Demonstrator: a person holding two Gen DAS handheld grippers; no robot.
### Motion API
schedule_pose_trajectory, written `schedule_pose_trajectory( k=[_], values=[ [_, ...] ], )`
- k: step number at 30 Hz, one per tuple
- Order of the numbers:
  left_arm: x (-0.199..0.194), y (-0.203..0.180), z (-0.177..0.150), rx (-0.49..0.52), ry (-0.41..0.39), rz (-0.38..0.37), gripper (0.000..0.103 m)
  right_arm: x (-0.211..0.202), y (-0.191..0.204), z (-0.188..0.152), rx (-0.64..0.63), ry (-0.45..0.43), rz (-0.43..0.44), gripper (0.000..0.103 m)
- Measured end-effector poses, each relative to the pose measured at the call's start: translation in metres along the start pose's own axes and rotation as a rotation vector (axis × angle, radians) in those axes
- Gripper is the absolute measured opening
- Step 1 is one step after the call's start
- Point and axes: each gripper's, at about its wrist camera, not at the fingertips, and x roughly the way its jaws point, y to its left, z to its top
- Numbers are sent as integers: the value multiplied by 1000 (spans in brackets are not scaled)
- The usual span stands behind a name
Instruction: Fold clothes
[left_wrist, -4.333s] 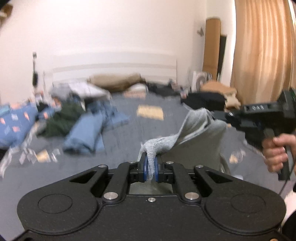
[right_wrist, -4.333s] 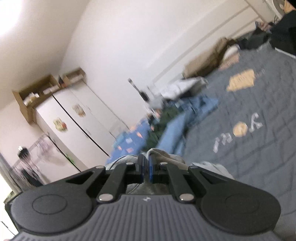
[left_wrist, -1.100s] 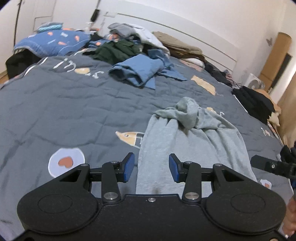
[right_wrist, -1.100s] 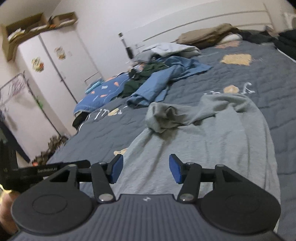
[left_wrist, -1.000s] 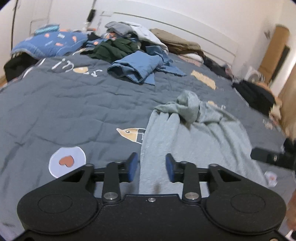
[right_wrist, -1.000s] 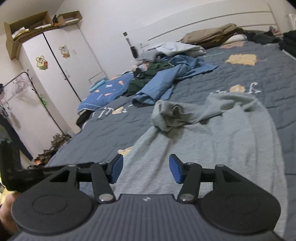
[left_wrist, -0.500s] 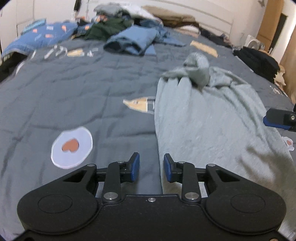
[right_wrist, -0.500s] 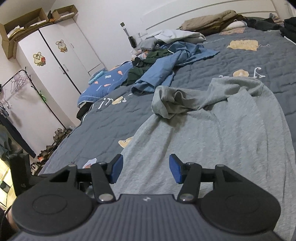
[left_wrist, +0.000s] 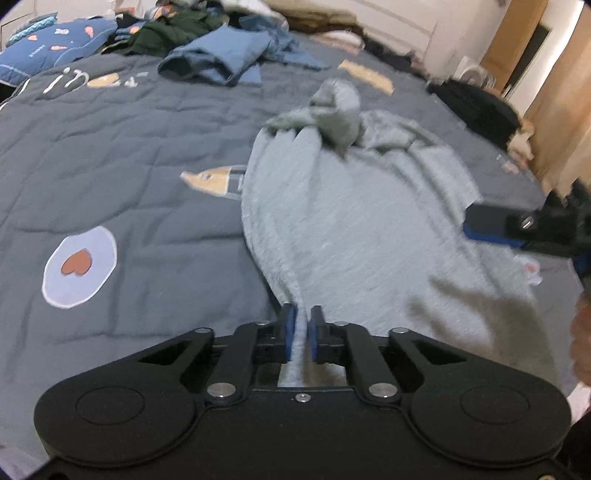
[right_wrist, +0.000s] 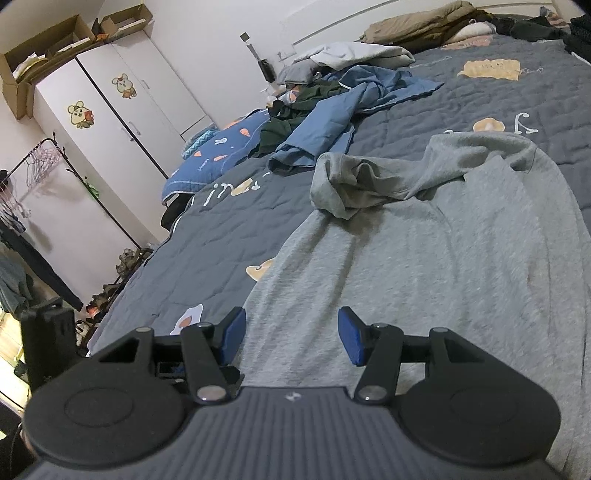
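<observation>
Left wrist view is showing my left gripper (left_wrist: 300, 334) pinching the near left hem of the grey sweatshirt (left_wrist: 354, 221), its blue pads (left_wrist: 290, 332) pressing a ridge of cloth between them. That sweatshirt is lying spread on the dark grey quilt (left_wrist: 110, 147), with its far end bunching into a lump. My right gripper (right_wrist: 291, 338) is hovering low over the garment's near part, jaws standing wide with nothing between them. Farther off, a blue garment (right_wrist: 332, 118) is lying crumpled beside a dark green one (right_wrist: 295, 110).
</observation>
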Motion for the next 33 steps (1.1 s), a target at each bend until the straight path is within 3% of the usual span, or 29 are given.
schedule_pose_trajectory(
  k=[9, 11, 15, 19, 25, 30, 33],
  values=[
    [-3, -42, -6, 118, -44, -139, 6, 4, -1, 0, 25, 57, 51, 54],
    [4, -53, -10, 168, -13, -103, 7, 8, 0, -2, 14, 74, 49, 54],
    [-6, -41, -3, 137, -49, -9, 9, 9, -1, -3, 12, 85, 39, 54],
    [-20, -11, 3, 32, -73, 48, 26, 7, -6, -1, 30, 74, 39, 54],
    [-12, 2, -7, -31, 19, 130, 29, 11, -6, -2, 32, 87, 39, 54],
    [-12, 13, -11, -89, 84, 160, 32, 11, -2, -4, 15, 96, 44, 54],
    [-17, 20, -13, -141, 95, 123, 33, 11, -2, -4, 19, 96, 44, 54]
  ],
)
